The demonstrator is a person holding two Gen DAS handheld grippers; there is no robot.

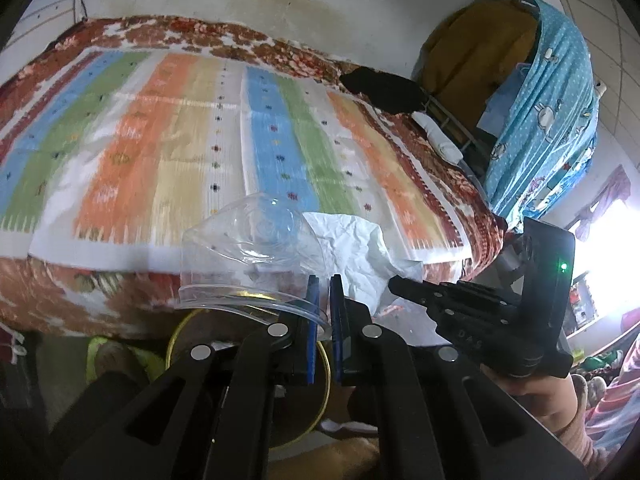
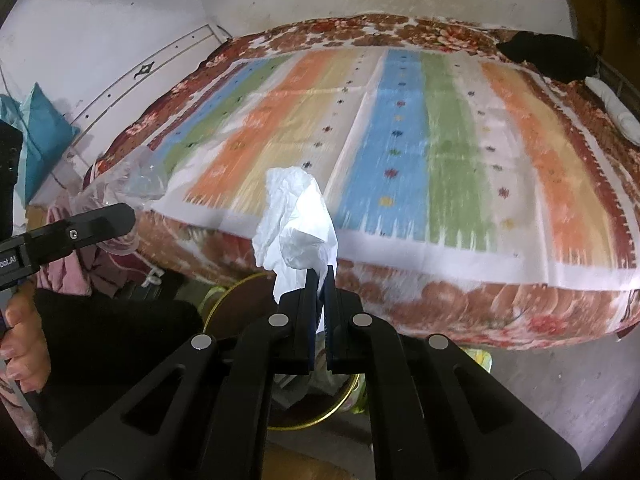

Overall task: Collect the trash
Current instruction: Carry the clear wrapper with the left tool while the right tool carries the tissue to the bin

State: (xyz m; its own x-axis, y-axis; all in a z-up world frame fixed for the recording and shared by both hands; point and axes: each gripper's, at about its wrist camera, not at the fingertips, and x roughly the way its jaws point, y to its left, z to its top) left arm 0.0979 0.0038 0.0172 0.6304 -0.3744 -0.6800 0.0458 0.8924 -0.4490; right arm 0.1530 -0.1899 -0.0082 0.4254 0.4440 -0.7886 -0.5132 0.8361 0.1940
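Both hands loaded: left gripper (image 1: 324, 280) clamped on the rim of a clear plastic cup (image 1: 256, 248), center-bottom of left view; right gripper (image 2: 319, 276) pinched tight on a crumpled white tissue (image 2: 296, 224), mid-frame in right view. Gold-rimmed bin (image 2: 340, 408) sits right below the jaws, lower center. Striped bedspread (image 2: 400, 128) w/ no loose trash I can spot. Looks nearly done imo: pickup finished, dropping both into the bin is left.

Bed (image 2: 400, 152) fills most of both views: striped multicolor mat over red floral blanket (image 2: 460, 304). Stained white wall (image 1: 280, 0) behind. Blue patterned curtain (image 1: 552, 112) at right, bright window (image 1: 616, 264) beyond. Grey floor (image 2: 560, 392).
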